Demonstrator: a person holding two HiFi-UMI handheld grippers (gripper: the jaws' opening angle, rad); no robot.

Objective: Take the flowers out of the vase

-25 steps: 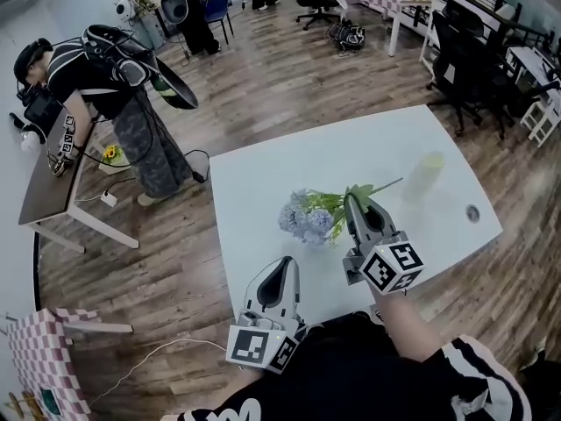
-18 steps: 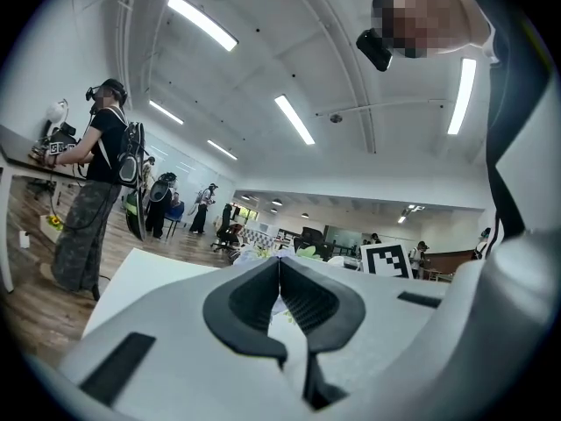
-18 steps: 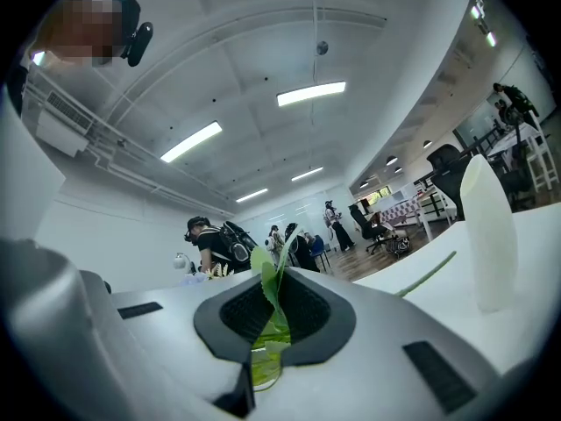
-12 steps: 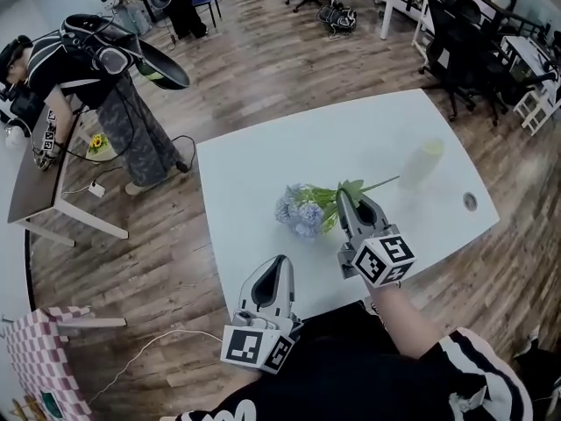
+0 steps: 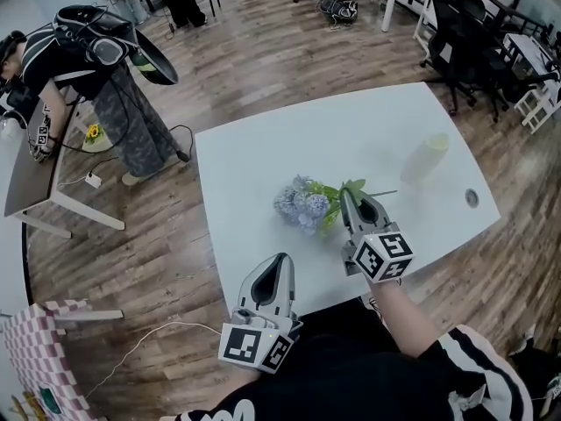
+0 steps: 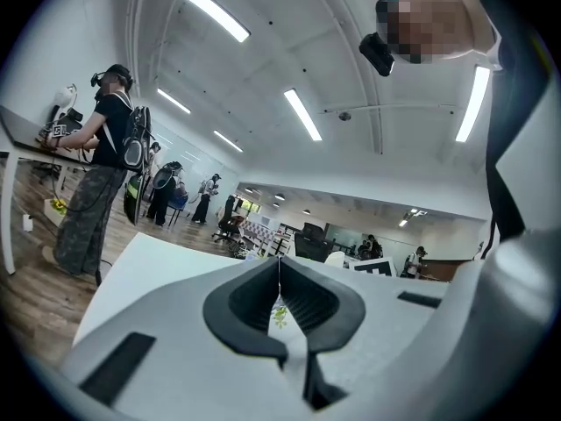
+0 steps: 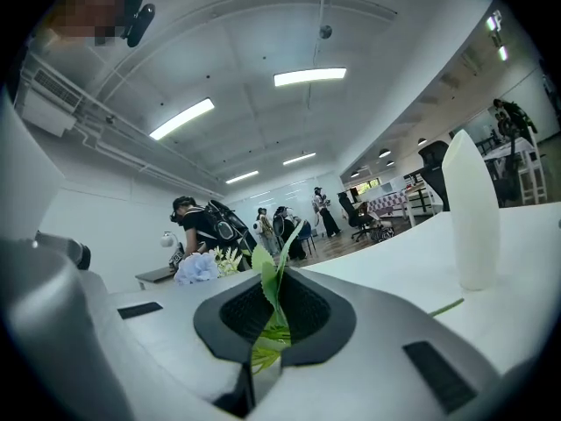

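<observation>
1. Left gripper [image 5: 281, 261]: closest to the wearer, at the near edge of the white table [image 5: 263, 152]. Jaws closed together, nothing in them.
2. Right gripper [image 7: 273, 281]: just ahead and to the right of the left one, pointing level. Jaws clamped on the green stems and leaves of the flowers [image 5: 303, 207].
3. The flowers are one bunch, out of the vase [image 5: 425, 158], lying sideways at mid-table. The blue-lilac heads sit left of the right gripper, and a thin stem end pokes out to the right. Contact between heads and tabletop can't be told.
4. The vase is pale, translucent and upright on the table. It stands well apart from the bunch, right of it and farther back.
5. Small round port [image 5: 472, 198] in the tabletop near the right edge.
6. Past the table is wood floor. A person with a backpack [image 5: 96, 60] bends over a desk at far left, and black office chairs [image 5: 460, 51] stand at far right.
</observation>
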